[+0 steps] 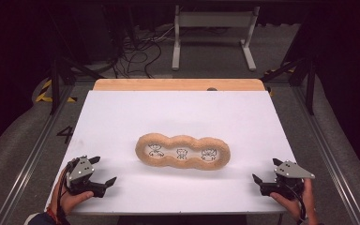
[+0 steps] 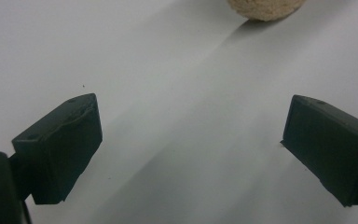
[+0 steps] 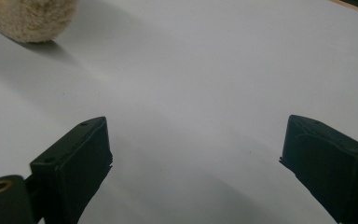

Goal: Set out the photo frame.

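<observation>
Both hand-held grippers, left (image 1: 104, 171) and right (image 1: 266, 170), gape wide, empty, well apart from the plush ring (image 1: 183, 152).

The table (image 1: 122, 117) is looked down on from above its near edge in the high view, facing forward, with the tan fuzzy ring (image 1: 183, 152) seen at its middle from some way off. In the left gripper view, the white surface (image 2: 168, 70) is viewed from low and close, with one end of the ring (image 2: 265, 8) caught at the top edge. In the right gripper view, the ring's other end (image 3: 30, 18) is caught at the upper left, from equally low. The ring is shared by all three views.
</observation>
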Available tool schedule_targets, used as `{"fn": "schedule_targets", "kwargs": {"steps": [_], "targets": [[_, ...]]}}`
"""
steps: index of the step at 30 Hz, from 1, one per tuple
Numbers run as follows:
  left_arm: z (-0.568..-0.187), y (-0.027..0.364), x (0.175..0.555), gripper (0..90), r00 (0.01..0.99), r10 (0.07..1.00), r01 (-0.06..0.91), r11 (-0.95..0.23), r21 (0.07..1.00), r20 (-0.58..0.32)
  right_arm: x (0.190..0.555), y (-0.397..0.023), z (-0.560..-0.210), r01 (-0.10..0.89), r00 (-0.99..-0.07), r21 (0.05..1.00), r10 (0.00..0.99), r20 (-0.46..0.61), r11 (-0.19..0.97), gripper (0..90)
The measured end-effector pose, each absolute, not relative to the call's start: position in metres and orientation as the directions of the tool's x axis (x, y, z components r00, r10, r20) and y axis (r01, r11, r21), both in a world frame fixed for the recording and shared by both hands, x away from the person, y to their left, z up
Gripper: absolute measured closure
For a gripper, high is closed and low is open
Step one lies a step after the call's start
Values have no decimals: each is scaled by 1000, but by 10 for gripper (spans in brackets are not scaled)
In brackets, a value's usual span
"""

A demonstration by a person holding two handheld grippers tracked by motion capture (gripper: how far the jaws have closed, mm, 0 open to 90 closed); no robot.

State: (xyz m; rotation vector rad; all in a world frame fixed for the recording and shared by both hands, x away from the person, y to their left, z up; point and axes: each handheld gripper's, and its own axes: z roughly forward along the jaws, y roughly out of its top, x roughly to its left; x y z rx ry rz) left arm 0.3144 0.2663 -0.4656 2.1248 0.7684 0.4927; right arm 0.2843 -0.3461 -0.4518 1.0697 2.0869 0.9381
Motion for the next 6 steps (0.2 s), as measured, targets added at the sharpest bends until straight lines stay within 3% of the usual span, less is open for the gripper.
{"fn": "schedule_targets", "kwargs": {"steps": [6], "targets": [[-466, 262, 315, 48, 751, 656, 357, -505, 786, 79, 284, -347, -451, 422, -484, 808, 856, -182, 411, 77]]}}
